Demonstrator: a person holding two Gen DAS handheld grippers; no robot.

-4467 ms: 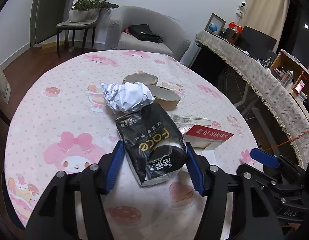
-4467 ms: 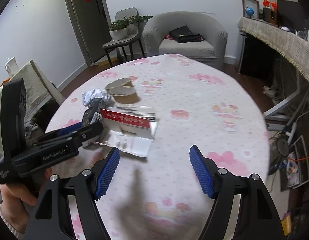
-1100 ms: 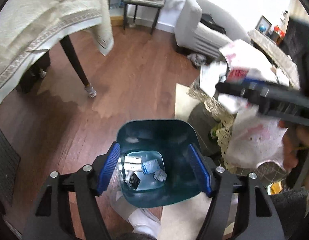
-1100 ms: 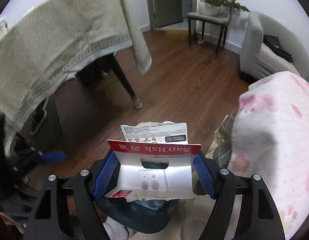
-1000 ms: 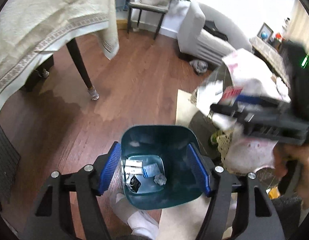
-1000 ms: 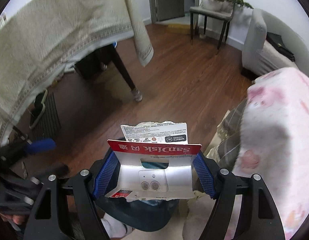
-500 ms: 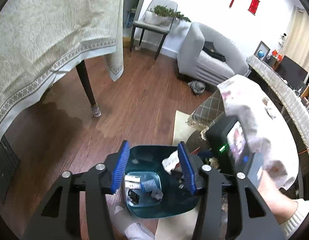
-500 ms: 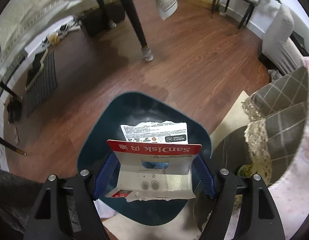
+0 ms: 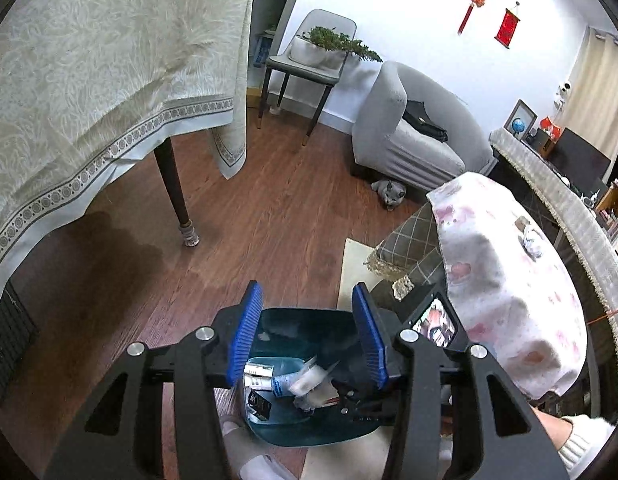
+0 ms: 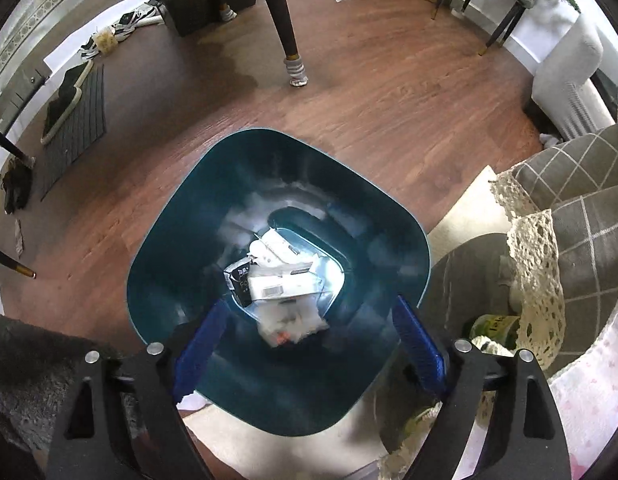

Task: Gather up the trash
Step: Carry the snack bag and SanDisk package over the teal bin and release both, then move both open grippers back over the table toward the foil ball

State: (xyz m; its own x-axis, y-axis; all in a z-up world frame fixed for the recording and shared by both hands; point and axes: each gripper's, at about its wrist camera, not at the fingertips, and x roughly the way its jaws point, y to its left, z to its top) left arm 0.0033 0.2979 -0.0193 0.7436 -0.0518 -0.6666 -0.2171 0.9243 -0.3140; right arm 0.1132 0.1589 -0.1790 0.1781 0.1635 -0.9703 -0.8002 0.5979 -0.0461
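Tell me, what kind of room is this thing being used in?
Most likely a home living and dining room. A grey armchair stands by the wall, a table draped in a cream tablecloth stands on the wooden floor, and a teal waste bin with trash in it sits below both open grippers.

Left gripper (image 9: 307, 336) jaws apart, empty, above teal bin (image 9: 309, 322).

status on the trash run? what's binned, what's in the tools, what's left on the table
Binned: the teal bin holds white packaging and a black wrapper at the bottom. In hand: nothing; the right tool is open above the bin, and the left tool is also open and empty. Left: a crumpled wad and something small beside it on the pink tablecloth; the rest of the tabletop is hard to see.
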